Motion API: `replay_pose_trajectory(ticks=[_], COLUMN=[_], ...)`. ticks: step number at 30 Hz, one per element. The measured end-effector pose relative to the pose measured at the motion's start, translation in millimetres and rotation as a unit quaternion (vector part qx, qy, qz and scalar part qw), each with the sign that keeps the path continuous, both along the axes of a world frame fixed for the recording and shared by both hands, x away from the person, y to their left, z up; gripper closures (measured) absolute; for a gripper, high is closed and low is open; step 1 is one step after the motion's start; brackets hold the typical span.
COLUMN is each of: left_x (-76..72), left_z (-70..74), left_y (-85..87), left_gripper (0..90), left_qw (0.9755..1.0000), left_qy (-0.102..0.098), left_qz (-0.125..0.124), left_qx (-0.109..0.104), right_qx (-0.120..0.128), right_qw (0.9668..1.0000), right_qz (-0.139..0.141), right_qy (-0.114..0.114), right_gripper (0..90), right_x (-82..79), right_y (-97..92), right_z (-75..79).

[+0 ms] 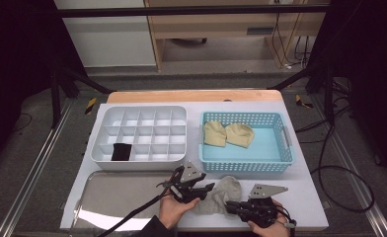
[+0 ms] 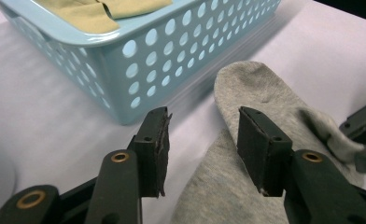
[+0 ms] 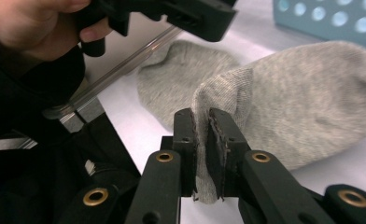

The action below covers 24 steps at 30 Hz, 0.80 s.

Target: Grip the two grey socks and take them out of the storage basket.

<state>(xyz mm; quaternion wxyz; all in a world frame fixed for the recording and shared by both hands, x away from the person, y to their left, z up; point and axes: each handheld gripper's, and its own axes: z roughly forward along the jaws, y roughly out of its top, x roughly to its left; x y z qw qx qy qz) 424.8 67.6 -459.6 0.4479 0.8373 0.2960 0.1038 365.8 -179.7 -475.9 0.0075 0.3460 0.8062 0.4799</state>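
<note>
Grey sock (image 1: 220, 193), soft knit, rumpled, fold pinched in right claw (image 3: 202, 135)

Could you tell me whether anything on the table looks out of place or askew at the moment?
Nothing looks damaged or spilled. The grey sock lies rumpled on the table outside the blue basket, one fold pinched in the right gripper.

Grey floor (image 1: 43, 148), perhaps carpeted; wooden cabinet (image 1: 221, 29) behind.
</note>
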Motion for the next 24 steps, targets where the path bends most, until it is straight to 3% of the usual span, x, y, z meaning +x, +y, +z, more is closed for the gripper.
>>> replay_pose_trajectory(ticks=[18, 24], left_x=[9.9, 10.9], left_z=[-14.3, -19.7], left_y=[-26.6, -31.2], left_gripper=[57.1, 66.5], left_qw=[0.9991, 0.9985], left_qy=[0.031, 0.044], left_qz=[-0.028, -0.031], left_qx=[0.010, 0.010], right_qx=[-0.003, -0.006], right_qw=[0.9999, 0.9999], right_qz=[0.010, 0.011], right_qy=[0.002, 0.000], right_gripper=[83.3, 83.8], right_x=[1.1, 1.1], right_y=[3.3, 3.6], right_z=[-4.8, -5.2])
